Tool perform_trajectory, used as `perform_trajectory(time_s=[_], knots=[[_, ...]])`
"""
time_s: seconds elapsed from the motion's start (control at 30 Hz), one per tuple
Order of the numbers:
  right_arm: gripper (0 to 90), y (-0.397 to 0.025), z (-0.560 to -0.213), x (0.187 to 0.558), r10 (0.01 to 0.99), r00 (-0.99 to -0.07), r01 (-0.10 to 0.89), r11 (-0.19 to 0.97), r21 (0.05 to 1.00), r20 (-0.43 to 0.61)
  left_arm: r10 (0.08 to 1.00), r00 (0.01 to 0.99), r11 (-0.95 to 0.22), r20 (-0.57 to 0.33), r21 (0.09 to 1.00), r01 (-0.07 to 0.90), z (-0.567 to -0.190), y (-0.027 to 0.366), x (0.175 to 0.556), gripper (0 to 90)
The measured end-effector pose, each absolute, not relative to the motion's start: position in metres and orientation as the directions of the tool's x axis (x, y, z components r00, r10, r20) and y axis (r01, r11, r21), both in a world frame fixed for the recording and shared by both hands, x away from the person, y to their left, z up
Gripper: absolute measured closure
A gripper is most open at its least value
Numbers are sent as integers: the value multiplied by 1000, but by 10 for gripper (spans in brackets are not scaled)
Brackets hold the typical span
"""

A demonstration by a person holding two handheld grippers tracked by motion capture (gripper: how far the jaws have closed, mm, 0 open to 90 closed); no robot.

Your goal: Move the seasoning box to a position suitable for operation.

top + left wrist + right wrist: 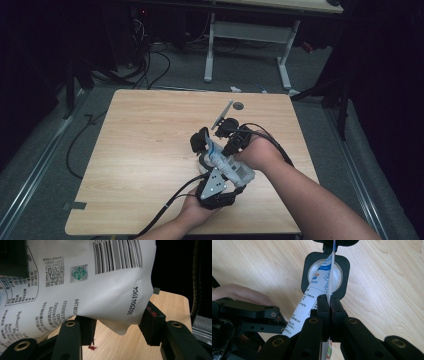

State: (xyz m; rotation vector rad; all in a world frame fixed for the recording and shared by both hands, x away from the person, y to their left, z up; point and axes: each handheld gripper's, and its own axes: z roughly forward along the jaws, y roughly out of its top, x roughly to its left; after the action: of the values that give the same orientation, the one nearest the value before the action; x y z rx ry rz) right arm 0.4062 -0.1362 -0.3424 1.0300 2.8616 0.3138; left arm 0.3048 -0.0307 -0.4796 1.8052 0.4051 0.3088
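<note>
Pouch point(227, 166), white with blue print, is sitting above the bench point(145, 150) nearer its near edge and right of centre in the high view, slanting between the two grippers. The left gripper point(216, 187) is lying under it at the near end, held by a hand point(192, 210) coming in from the bottom. The right gripper point(235, 142) is meeting it at the far end, with the right hand point(260, 152) behind it. Whether the jaws are closed is not clear from this height.

In the left gripper view the pouch point(82, 285) is showing its back: white, slightly creased film with a black barcode, a QR code, a small green square mark, columns of fine print and the date code 20250419C4 along one edge. Its lower corner is hanging between the left gripper's point(117, 330) fingers point(152, 325), which are standing apart and not pinching it; one side of the pouch is close to the finger on the right of this view. A small red spot point(92, 347) is lying on the wood below.

In the right gripper view the right gripper point(329, 312) is clamping its jaws tight on the pouch's point(312, 297) thin edge, seen edge-on, with blue and white print. Beyond it a black square holder point(325, 275) with a round white middle is resting on the bench.
</note>
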Motion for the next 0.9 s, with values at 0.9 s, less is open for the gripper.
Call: perform_trajectory(time_s=[0.9], knots=[[889, -136, -341, 406, 639, -769, 621, 751, 225, -10, 429, 904, -235, 3, 966, 108, -478, -30, 305, 527]])
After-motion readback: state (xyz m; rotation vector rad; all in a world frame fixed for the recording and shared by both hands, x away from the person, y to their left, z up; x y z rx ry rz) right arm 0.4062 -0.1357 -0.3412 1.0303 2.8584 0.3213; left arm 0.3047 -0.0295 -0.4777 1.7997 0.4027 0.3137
